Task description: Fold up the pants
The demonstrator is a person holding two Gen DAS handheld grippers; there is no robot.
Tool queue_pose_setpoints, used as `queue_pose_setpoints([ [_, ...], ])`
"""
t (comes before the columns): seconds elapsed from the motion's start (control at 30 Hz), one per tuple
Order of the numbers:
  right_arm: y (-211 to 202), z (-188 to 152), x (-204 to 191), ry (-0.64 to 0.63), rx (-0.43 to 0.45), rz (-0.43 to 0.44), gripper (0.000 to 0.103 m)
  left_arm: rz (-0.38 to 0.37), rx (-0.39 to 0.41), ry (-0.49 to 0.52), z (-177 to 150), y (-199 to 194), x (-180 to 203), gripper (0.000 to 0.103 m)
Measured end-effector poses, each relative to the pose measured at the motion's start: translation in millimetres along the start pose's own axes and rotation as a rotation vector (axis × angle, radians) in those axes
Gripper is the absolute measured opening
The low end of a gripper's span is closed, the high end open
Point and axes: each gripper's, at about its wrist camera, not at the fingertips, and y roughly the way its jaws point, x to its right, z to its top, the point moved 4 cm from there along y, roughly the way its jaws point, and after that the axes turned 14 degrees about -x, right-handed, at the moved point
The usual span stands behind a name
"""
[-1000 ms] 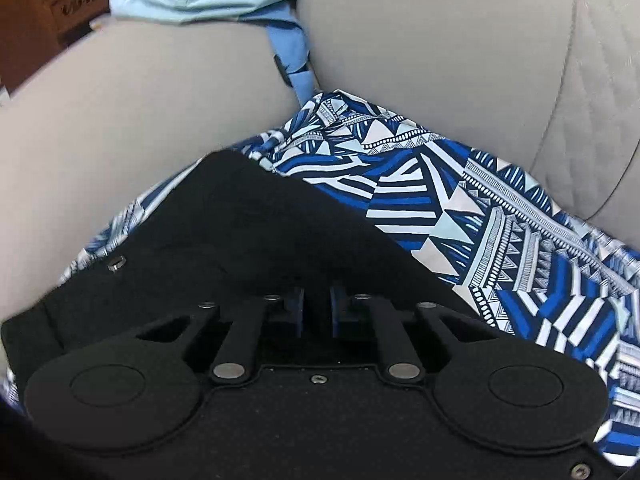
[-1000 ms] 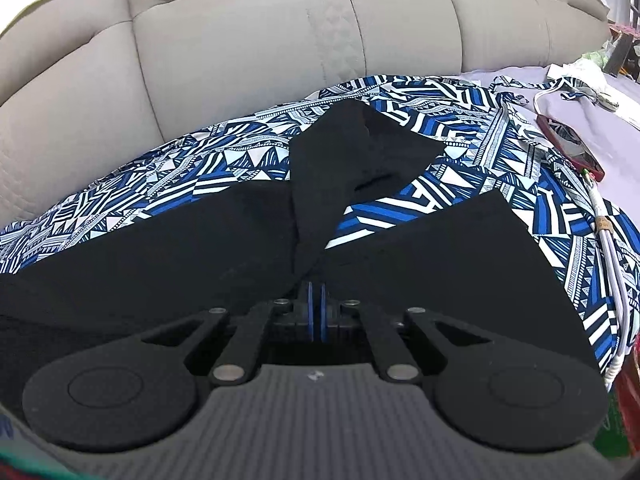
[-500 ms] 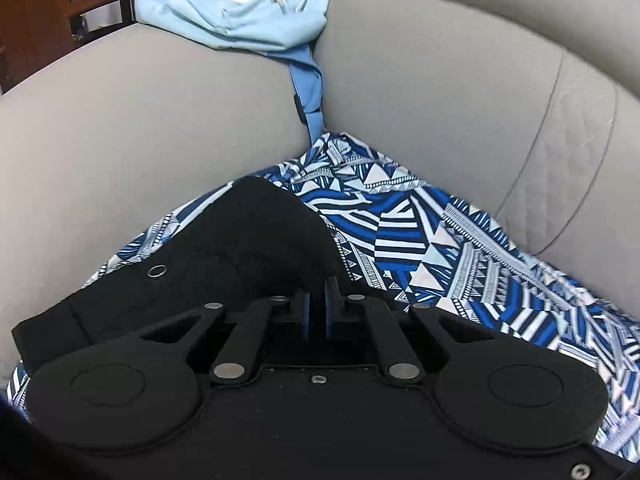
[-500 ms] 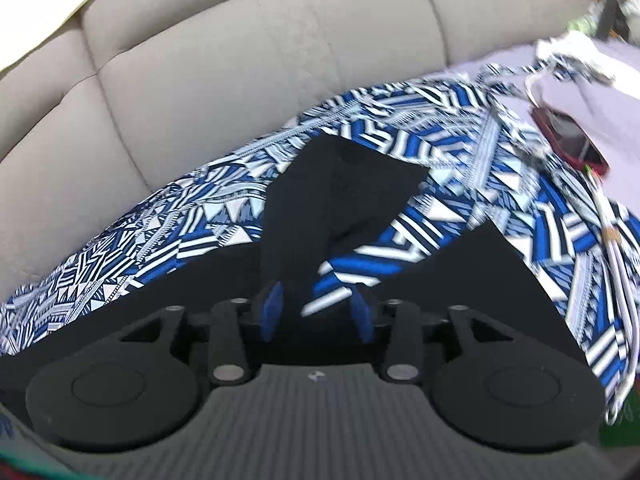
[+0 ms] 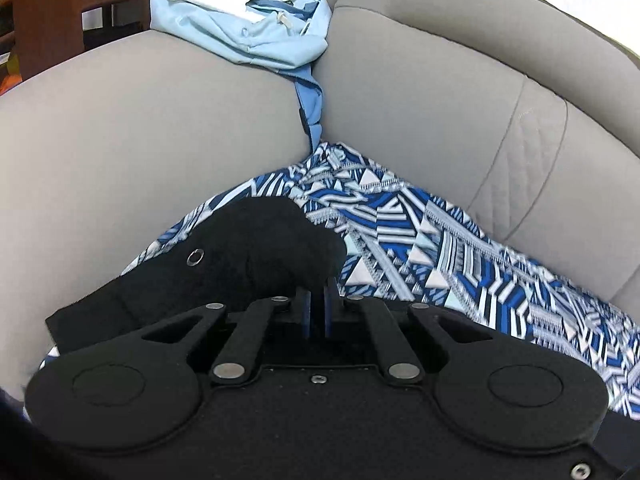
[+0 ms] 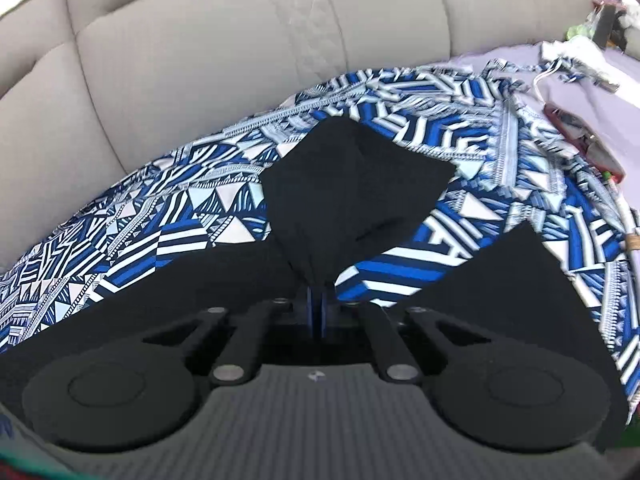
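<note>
a grey sofa (image 5: 420, 92) fills the room's near side, its seat covered by a blue and white patterned cloth (image 5: 440, 248), with a light blue shirt (image 5: 256, 36) bundled on the arm where it meets the back. off to the right lie a red-cased thing (image 6: 592, 148) and a white cable (image 6: 628, 216) on a pale sheet.

the black pants (image 6: 352, 192) are spread on the patterned cloth. the left gripper (image 5: 318, 300) is held low and level over the seat, aimed into the sofa corner, its blue pads nearly together and pinching a bunched fold of the waist end, the metal snap (image 5: 195, 257) showing just left of it. the right gripper (image 6: 316, 300) points toward the backrest, also low, clenched on a gathered peak of black fabric that fans out ahead of it.

half a second ago the right one's pads stood wide apart around the cloth; now they are pressed tight on it. the left one was already closed and has drawn the waist fabric up into a rounder hump, the camera sitting a little further back from the corner.

the pants run crosswise along the seat, waist toward the sofa arm on the left, one leg reaching away toward the backrest and another broad panel lying to the right, near the front edge.
</note>
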Motion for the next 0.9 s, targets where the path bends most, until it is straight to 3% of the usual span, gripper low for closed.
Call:
queue_pose_setpoints([
  [0.07, -12, -5, 5, -0.01, 0.037, -0.045, 0.006, -0.002, 0.0, 0.01, -10, -3, -6, 0.006],
  [0.2, -36, -15, 24, 0.005, 0.066, -0.023, 0.007, -0.019, 0.002, 0.028, -32, -8, -15, 0.006],
  [0.3, -45, -24, 30, -0.027, 0.055, -0.022, 0.008, -0.006, -0.001, 0.058, -49, -5, -18, 0.011],
  [0.5, -46, -37, 33, 0.001, 0.028, -0.019, 0.009, -0.018, -0.118, 0.008, -71, 16, -29, 0.011],
  [0.6, -46, -44, 40, 0.016, 0.022, -0.029, 0.009, -0.023, -0.088, 0.002, -73, 12, -32, 0.013],
  [0.67, -45, -47, 43, 0.022, 0.016, -0.032, 0.009, -0.036, -0.041, 0.018, -65, 3, -25, 0.033],
  [0.73, -44, -49, 44, 0.02, 0.013, -0.037, 0.009, -0.049, -0.009, 0.043, -53, -4, -11, 0.046],
  [0.9, -44, -53, 41, 0.005, 0.018, -0.036, 0.009, 0.008, 0.009, -0.018, -7, 16, 22, 0.051],
])
